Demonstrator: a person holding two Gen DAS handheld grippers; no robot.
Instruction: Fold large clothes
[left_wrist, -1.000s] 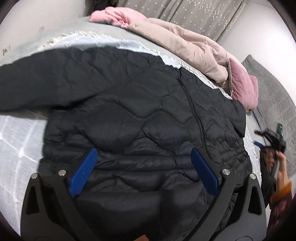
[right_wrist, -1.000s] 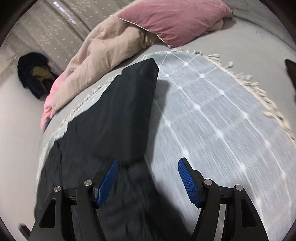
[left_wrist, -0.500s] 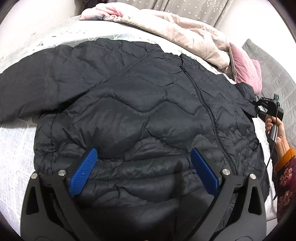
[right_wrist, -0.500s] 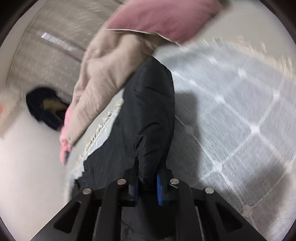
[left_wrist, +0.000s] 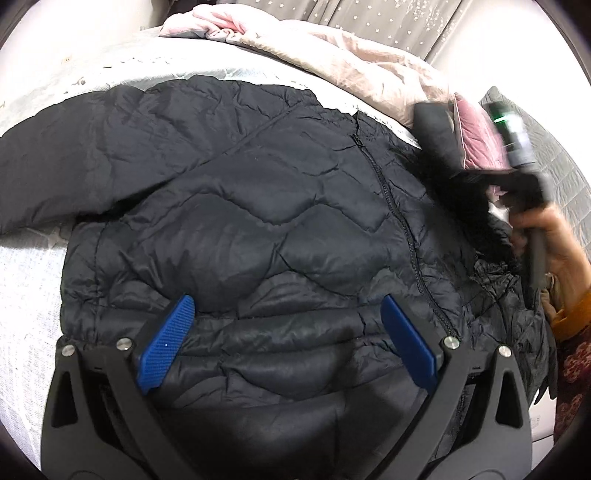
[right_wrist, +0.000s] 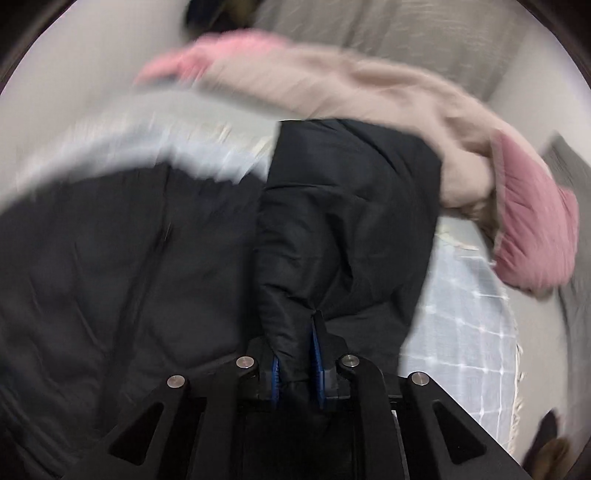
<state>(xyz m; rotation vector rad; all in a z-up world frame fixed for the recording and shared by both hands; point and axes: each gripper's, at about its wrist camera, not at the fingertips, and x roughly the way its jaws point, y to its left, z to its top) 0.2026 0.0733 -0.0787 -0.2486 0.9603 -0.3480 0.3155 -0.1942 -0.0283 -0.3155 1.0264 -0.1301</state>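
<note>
A black quilted puffer jacket (left_wrist: 258, 221) lies front up on the bed, zipper running down its right half, one sleeve stretched out to the left. My left gripper (left_wrist: 284, 343) is open and empty, hovering over the jacket's lower hem. My right gripper (right_wrist: 295, 365) is shut on the jacket's other sleeve (right_wrist: 343, 221) and holds it lifted above the jacket body; the view is blurred. In the left wrist view the right gripper (left_wrist: 517, 173) appears at the right edge, held in a hand, with the dark sleeve hanging from it.
A beige and pink blanket (left_wrist: 351, 62) is heaped along the far side of the bed. A pink pillow (right_wrist: 532, 229) lies at the right. A white checked bedspread (right_wrist: 465, 332) lies under the jacket. Grey curtains (left_wrist: 388, 18) hang behind.
My right gripper closed on the sleeve, then lifted it and swung it over toward the jacket body. My left gripper stayed open over the hem.
</note>
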